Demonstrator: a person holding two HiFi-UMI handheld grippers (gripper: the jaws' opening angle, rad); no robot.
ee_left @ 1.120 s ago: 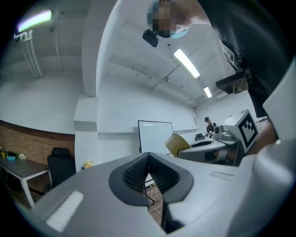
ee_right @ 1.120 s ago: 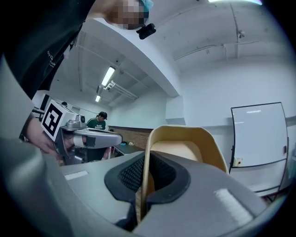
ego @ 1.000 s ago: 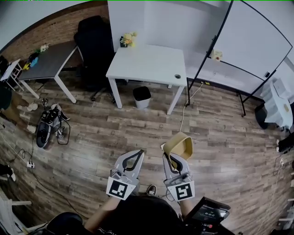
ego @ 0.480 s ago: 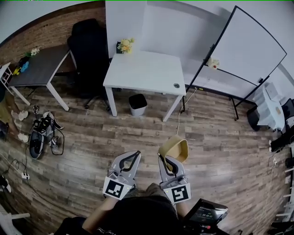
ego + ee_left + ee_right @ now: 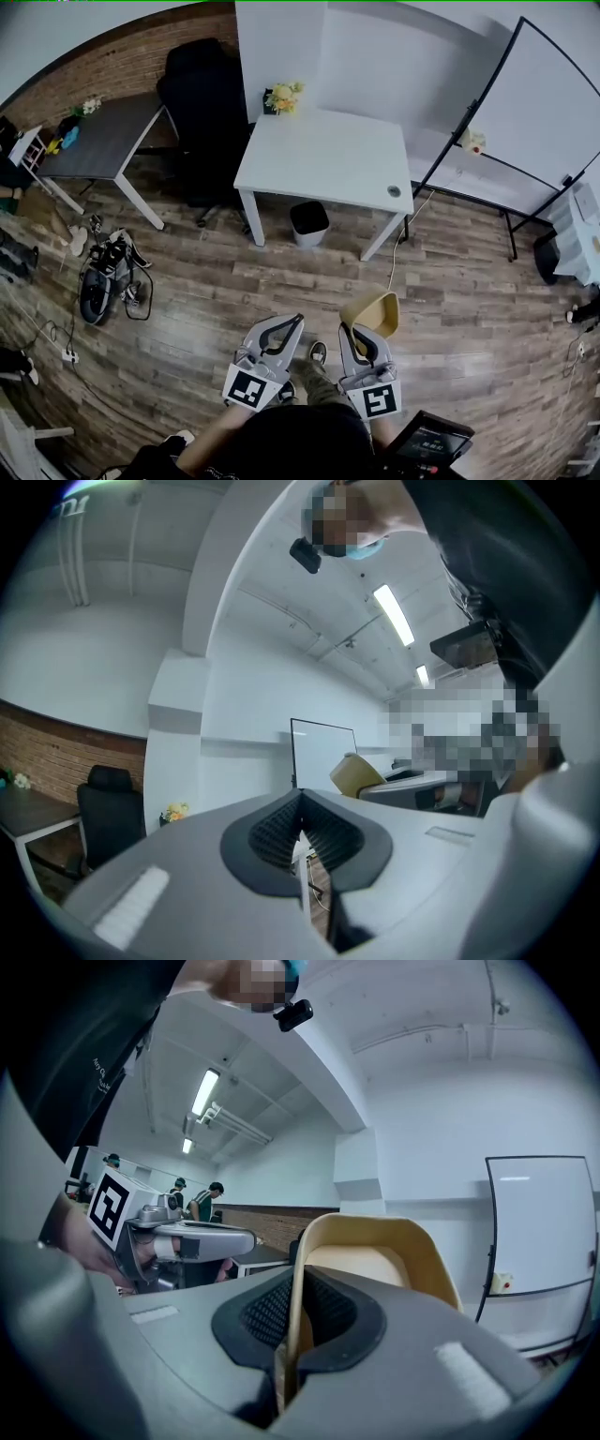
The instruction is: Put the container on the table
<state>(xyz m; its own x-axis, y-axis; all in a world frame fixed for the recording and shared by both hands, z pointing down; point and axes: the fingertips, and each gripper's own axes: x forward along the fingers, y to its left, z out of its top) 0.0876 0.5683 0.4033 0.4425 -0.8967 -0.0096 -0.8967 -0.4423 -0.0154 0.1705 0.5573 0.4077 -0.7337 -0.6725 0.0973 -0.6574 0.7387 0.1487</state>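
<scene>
A tan, rounded-square container (image 5: 372, 311) hangs over the wooden floor, and my right gripper (image 5: 357, 336) is shut on its near wall. In the right gripper view that wall (image 5: 298, 1316) runs between the closed jaws of the right gripper (image 5: 289, 1372), with the container's hollow facing away. My left gripper (image 5: 284, 330) is beside it on the left, shut and empty; its jaws (image 5: 302, 855) meet with nothing between them. The white table (image 5: 328, 159) stands ahead against the white wall, well beyond both grippers.
On the white table are a small flower pot (image 5: 284, 97) at its back left and a small round object (image 5: 393, 191) near its right front. A black bin (image 5: 309, 222) stands under it, a black chair (image 5: 202, 112) to its left, a whiteboard (image 5: 534, 122) to its right. A grey table (image 5: 103, 141) and bags (image 5: 108, 272) lie left.
Both grippers have moved forward together over the floor with the container still held. The white table now sits a little nearer and further right in the head view.
</scene>
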